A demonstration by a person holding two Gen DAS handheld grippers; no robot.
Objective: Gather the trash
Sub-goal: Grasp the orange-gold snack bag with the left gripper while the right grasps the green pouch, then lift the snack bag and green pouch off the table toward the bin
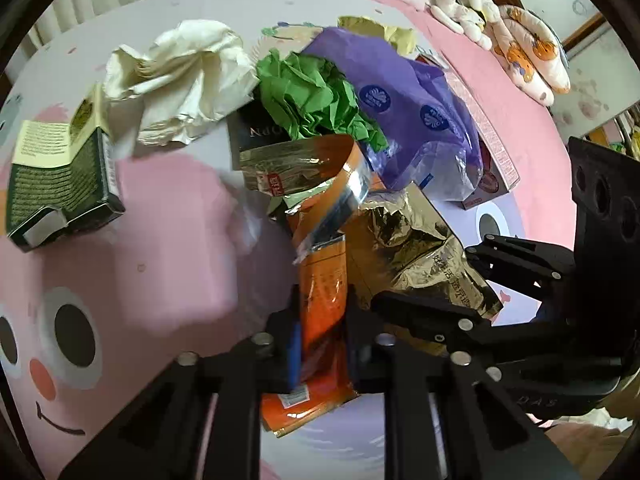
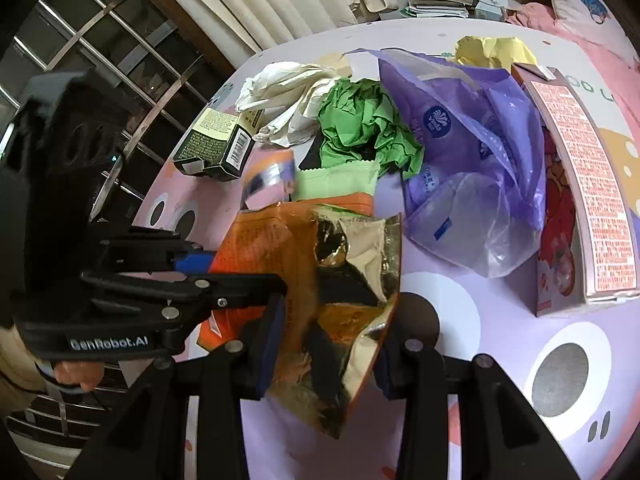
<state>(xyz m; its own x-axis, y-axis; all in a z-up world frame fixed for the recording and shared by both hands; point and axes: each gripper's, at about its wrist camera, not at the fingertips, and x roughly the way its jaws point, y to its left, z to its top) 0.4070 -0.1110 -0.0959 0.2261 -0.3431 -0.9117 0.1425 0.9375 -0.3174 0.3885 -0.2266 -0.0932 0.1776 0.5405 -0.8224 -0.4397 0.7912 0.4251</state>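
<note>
Pinching the orange snack packet (image 1: 322, 312) between its pads, the left gripper (image 1: 320, 344) in its own view stands nearly closed, clamped on the packet's lower half. The packet runs up from the jaws into the heap near the middle of the bed (image 1: 168, 216). Beside it lies a gold foil bag (image 1: 408, 256), with the right gripper (image 1: 476, 280) reaching in on that side. To lift well, I judge the left hand should rise slowly and straight, since the packet's upper end is tangled among foil and could drag neighbours along. Further up the heap sit green crumpled paper (image 1: 316, 96), a purple plastic bag (image 1: 404, 108), white crumpled paper (image 1: 184, 76), and a dark green box (image 1: 60, 184) toward the bed's left edge.

From the right wrist, the right gripper (image 2: 324, 356) has its jaws half apart around the gold foil bag (image 2: 352, 280), the pads pressing its crumpled sides. The left gripper (image 2: 200, 264) comes in from the left with the orange packet (image 2: 256, 240). A pink carton (image 2: 584, 200) stands by the right edge.

Everything rests on a cartoon-printed sheet in pink and lilac. Beyond are a barred window (image 2: 100, 60), curtains, stacked papers and soft toys (image 1: 500, 20).
</note>
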